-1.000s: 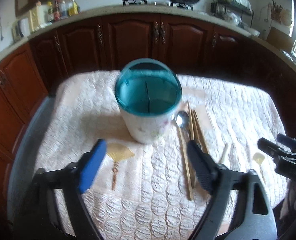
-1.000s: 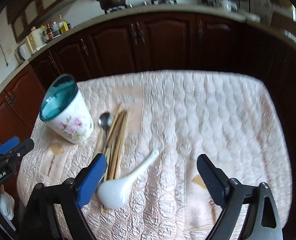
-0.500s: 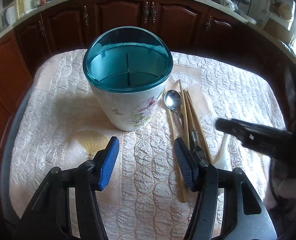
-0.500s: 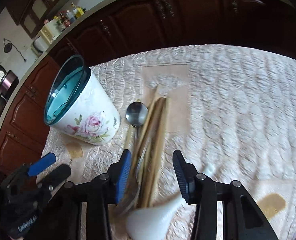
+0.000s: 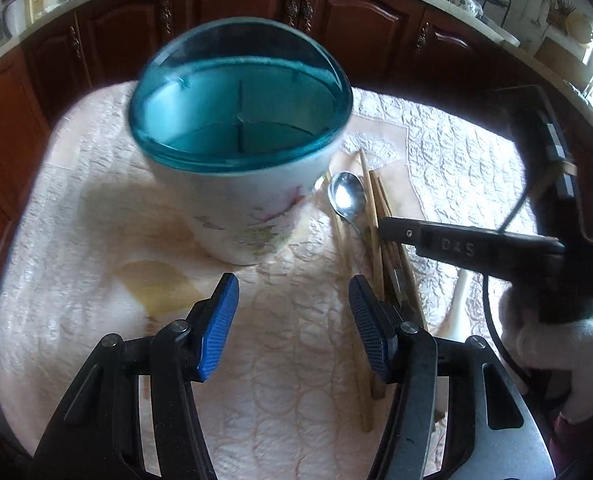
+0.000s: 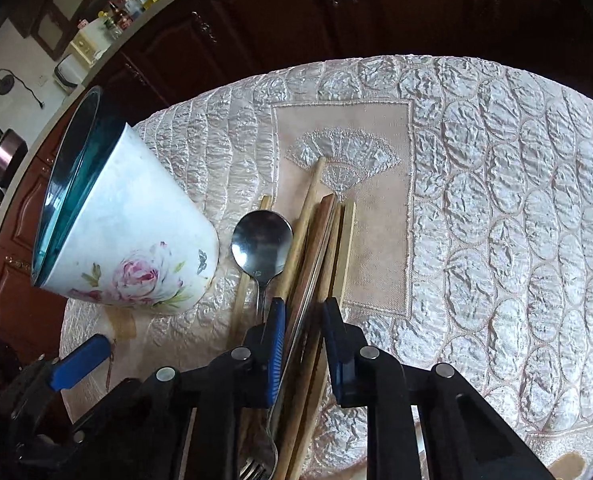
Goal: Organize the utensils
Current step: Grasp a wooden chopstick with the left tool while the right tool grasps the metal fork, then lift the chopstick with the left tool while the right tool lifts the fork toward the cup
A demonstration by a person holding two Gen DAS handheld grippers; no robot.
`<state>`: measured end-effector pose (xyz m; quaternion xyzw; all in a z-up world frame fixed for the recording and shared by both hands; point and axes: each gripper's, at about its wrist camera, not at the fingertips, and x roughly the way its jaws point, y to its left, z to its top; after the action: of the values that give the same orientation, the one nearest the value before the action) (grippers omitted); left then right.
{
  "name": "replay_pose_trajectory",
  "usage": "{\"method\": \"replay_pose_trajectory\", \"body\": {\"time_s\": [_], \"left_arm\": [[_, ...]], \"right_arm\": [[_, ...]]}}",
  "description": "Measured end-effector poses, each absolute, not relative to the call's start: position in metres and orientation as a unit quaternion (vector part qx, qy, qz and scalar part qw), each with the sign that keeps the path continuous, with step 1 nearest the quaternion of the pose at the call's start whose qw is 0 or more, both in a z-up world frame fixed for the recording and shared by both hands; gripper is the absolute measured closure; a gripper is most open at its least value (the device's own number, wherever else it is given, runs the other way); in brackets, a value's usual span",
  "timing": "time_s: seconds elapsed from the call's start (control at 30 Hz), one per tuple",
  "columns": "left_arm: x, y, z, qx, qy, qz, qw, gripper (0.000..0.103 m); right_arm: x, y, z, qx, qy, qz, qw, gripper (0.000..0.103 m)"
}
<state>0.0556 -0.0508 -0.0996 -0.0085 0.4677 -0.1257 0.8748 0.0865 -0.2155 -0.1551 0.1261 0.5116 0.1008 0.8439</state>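
Wooden chopsticks (image 6: 316, 248), a metal spoon (image 6: 261, 242) and a fork lie bundled on the quilted cloth (image 6: 496, 200), just right of the floral holder (image 6: 136, 248). My right gripper (image 6: 303, 314) has just been closing around the bundle; I cannot tell whether its pads press yet. My left gripper (image 5: 292, 308) hangs half open and empty before the holder.

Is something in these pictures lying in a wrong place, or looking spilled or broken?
Nothing looks spilled or broken. The utensil holder stands empty while the metal spoon, wooden chopsticks and a fork lie bunched on the quilted cloth beside it.
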Motion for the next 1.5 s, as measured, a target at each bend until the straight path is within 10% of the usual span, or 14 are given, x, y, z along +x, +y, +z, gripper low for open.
{"method": "replay_pose_trajectory", "body": {"time_s": [0.2,0.53,1.03,1.23,1.5], "left_arm": [[0.067,-0.074,-0.116,-0.003,0.481,-0.136,0.866,0.047],[0.081,-0.083,-0.145,-0.002,0.518,-0.160,0.841,0.097],[0.019,-0.039,-0.137,0.033,0.533,-0.188,0.825,0.099],[0.048,-0.049,-0.124,0.034,0.501,-0.159,0.850,0.073],[0.084,-0.079,-0.144,0.082,0.507,-0.110,0.851,0.070]], "right_arm": [[0.068,-0.239,-0.146,0.141,0.504,0.093,0.847,0.094],[0.042,-0.271,-0.147,0.147,0.518,0.069,0.840,0.095],[0.098,-0.281,-0.147,0.137,0.529,0.066,0.835,0.083],[0.119,-0.276,-0.153,0.131,0.532,0.071,0.833,0.083],[0.119,-0.263,-0.145,0.120,0.519,0.080,0.843,0.093]]}}
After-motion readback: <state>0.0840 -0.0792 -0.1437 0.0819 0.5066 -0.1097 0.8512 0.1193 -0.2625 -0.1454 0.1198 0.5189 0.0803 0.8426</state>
